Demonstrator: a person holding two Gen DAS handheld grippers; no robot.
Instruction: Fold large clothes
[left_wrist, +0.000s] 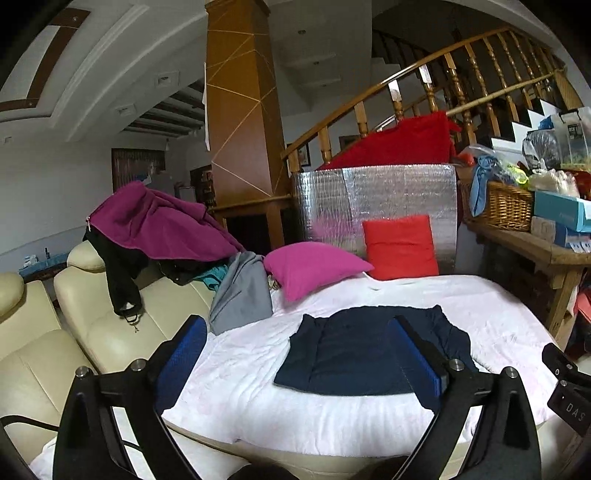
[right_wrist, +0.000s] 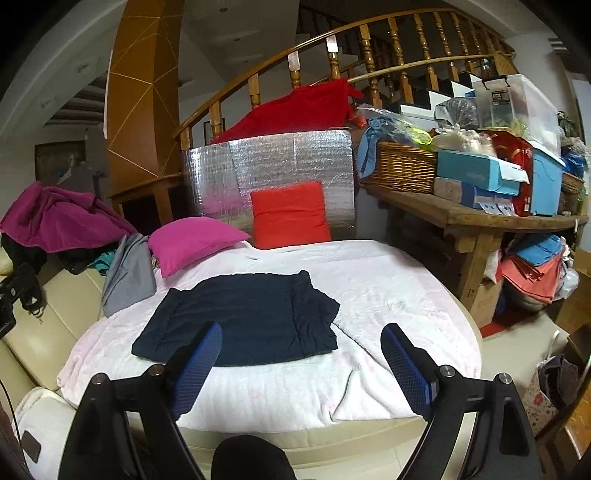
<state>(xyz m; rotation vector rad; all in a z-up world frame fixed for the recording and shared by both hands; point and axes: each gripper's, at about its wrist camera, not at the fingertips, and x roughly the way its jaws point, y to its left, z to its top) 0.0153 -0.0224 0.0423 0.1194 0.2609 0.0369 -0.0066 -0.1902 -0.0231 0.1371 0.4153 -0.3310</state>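
Note:
A navy garment (left_wrist: 354, 350) lies folded into a flat rectangle on the white blanket (left_wrist: 295, 406); it also shows in the right wrist view (right_wrist: 243, 317) on the blanket (right_wrist: 388, 288). My left gripper (left_wrist: 299, 328) is open and empty, held above the blanket's near edge, short of the garment. My right gripper (right_wrist: 301, 336) is open and empty, held above the near edge just right of the garment's front. Part of the right gripper's body (left_wrist: 565, 384) shows at the right edge of the left wrist view.
A magenta pillow (right_wrist: 188, 240) and a red pillow (right_wrist: 288, 214) lean at the back against a silver foil panel (right_wrist: 273, 170). A grey garment (left_wrist: 243, 291) and a purple jacket (left_wrist: 159, 218) lie on the cream sofa (left_wrist: 55, 332). A cluttered wooden table (right_wrist: 480, 218) stands at the right.

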